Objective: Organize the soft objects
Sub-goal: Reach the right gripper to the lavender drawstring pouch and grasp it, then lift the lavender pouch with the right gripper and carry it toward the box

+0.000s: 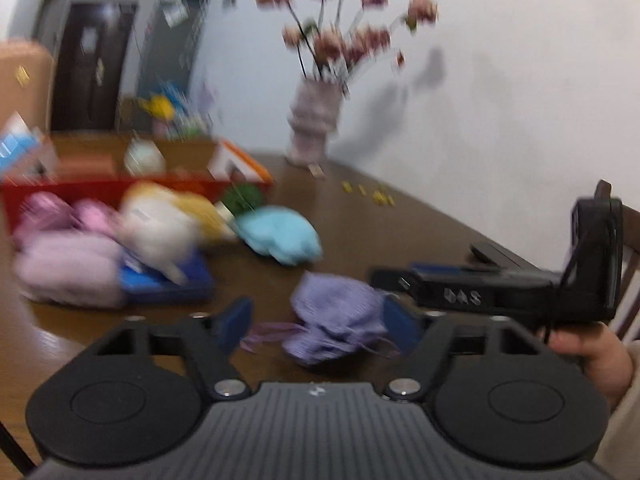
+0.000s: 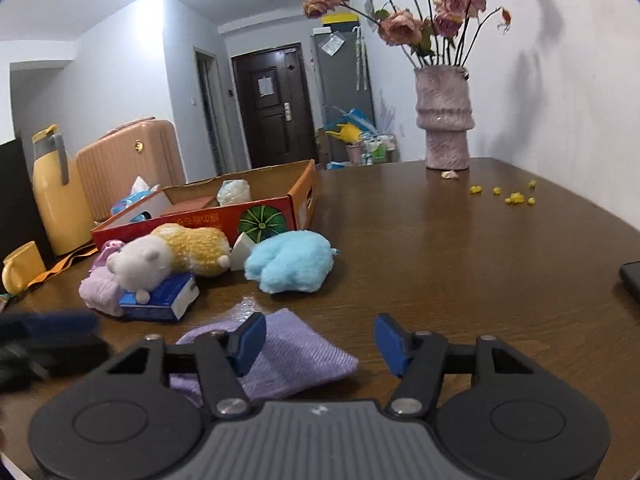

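**Brown wood table, soft items grouped at the left**

Brown wood forms the table [image 2: 460,248], the largest surface before you. It carries everything listed below.

1. Cardboard box [image 2: 208,216]: it lies open-topped at the far left of the table, its red-orange side printed with a green melon picture. A tissue pack and a pale wrapped item lie inside.
2. Vase [image 2: 444,116]: it stands upright at the far edge near the wall and holds dried pink flowers. Small yellow bits are scattered on the table to its right.
3. Blue plush toy [image 2: 290,264]: it rests on the table just in front of the box.
4. White and yellow plush toy [image 2: 176,256]: it lies to the left of the blue one, its head on a small blue box [image 2: 160,300]. A pale purple plush [image 2: 100,288] touches it on the left.
5. Purple cloth [image 2: 288,356]: it lies crumpled on the table nearest you, between the two tools.

Left gripper [image 1: 320,320]: your jaws stand partly apart with the purple cloth [image 1: 336,320] between them. The right-hand pad sits at the cloth's edge; the picture is blurred, so a firm clamp cannot be confirmed.

Right gripper [image 2: 320,342]: your jaws stand partly apart. The left pad sits over the cloth; the right pad is over bare table.
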Motion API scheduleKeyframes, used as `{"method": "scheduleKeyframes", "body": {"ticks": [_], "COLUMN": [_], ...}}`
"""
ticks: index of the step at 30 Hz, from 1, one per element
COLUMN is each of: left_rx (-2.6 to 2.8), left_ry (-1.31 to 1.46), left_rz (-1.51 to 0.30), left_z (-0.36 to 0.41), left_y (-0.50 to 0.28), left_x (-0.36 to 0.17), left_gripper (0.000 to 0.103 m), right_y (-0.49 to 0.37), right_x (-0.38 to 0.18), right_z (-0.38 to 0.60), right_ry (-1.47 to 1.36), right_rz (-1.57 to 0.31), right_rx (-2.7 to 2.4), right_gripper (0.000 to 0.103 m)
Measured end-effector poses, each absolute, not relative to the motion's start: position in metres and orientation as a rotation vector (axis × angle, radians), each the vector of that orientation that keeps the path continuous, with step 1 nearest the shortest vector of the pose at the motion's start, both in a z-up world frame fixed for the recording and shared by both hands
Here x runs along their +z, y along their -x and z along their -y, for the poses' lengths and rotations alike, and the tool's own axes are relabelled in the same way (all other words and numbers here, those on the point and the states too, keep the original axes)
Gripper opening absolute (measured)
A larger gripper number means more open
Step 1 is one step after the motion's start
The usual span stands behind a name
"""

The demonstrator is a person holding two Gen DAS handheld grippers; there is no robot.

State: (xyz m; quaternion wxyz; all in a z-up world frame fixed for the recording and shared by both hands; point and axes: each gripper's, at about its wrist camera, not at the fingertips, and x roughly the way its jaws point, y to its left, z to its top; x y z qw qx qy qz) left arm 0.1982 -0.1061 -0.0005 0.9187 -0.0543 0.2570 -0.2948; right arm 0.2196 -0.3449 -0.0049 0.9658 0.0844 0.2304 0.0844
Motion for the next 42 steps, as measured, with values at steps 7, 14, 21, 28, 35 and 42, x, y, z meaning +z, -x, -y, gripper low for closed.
{"method": "scheduleKeyframes", "body": {"ticks": [7,14,21,28,35,42], "left_rx": [-0.522,-0.446,-0.517,-0.503,-0.195,-0.315], "left_ry": [0.129,0.363,0.330,0.197,0.202,0.348], "left_rz": [-0.648,-0.661,-0.641,-0.601,-0.631,-0.637], "left_z": [0.097,0.041,0.058,0.058,0.000,-0.002], "left_y": [-0.217,-0.220,-0.238,-0.215,-0.210,-0.209], "left_x": [-0.021,-0.012,-0.002,-0.011,-0.020,-0.014], "left_gripper": [0.037,0.048,0.066,0.080,0.080,0.081], "right_y": [-0.236,-0.232,-0.228,-0.230,-0.211,-0.241], "right_x": [-0.011,-0.008,-0.010,-0.016,-0.007,0.006], "right_z": [0.342,0.323,0.323,0.309,0.274,0.289], "right_ry": [-0.194,-0.231,-0.286,-0.262,-0.180,-0.200], "right_rz": [-0.517,-0.544,-0.543,-0.592,-0.581,-0.529], "right_rx": [0.284,0.370,0.362,0.383,0.664,0.415], "right_gripper": [0.052,0.052,0.052,0.037,0.034,0.065]}}
